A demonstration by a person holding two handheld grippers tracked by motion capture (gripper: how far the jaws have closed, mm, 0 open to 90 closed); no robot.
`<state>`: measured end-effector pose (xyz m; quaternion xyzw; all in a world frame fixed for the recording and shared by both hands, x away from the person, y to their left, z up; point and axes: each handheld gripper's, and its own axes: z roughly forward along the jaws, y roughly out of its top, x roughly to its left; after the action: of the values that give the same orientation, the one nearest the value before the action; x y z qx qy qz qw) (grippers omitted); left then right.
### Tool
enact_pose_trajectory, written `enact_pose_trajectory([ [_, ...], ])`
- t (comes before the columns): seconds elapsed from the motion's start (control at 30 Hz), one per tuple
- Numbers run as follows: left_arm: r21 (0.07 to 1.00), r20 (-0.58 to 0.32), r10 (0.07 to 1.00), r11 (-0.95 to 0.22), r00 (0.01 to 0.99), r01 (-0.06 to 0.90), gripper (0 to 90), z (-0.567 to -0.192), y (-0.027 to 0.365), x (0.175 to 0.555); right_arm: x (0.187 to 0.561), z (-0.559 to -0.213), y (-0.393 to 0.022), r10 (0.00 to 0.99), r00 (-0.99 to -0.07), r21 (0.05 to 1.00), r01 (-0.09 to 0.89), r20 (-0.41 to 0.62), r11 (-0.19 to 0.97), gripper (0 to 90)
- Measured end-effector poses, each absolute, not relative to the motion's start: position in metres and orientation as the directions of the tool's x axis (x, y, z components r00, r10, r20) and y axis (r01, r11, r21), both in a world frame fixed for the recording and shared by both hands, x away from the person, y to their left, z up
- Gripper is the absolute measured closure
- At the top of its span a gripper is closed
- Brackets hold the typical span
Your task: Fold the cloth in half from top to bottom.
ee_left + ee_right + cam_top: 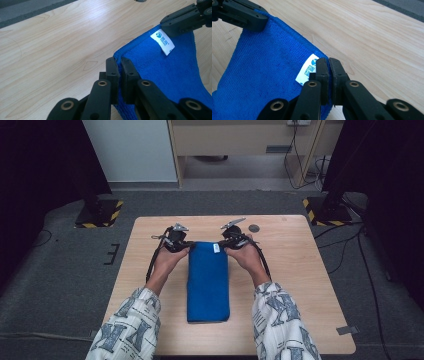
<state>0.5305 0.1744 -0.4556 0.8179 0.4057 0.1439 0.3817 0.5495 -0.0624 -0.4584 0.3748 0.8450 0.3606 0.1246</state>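
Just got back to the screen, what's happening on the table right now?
A person holds the far end of a folded blue towel with both grippers. The left gripper is shut on one far corner, the right gripper on the other, beside the white label. That end is raised off the wooden table; the near end lies flat.

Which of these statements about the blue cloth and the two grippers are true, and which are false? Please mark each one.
1. The left gripper is shut on a far corner of the blue cloth. True.
2. The right gripper hangs open above the cloth. False: its jaws are shut on the other far corner, beside the white label.
3. The cloth is red. False: it is blue.
4. The cloth is folded into a long strip on the wooden table. True.
5. The label sits at the cloth's near end. False: it is at the far end, by the right gripper.
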Motion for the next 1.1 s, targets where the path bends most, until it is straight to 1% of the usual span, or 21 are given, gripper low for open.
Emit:
enact_pose_trajectory([
  [0.67, 0.750, -0.072, 0.786, -0.364, 0.615, 0.553, 85.5, -0.451, 0.173, 0.537, 0.556, -0.449, -0.065, 0.733, -0.679, 0.734, 0.521, 0.045, 0.437, 87.3],
  [1.1, 0.764, -0.058, 0.782, -0.365, 0.620, 0.532, 85.5, -0.441, 0.172, 0.538, 0.555, -0.441, -0.067, 0.738, -0.674, 0.751, 0.506, 0.037, 0.424, 87.3],
])
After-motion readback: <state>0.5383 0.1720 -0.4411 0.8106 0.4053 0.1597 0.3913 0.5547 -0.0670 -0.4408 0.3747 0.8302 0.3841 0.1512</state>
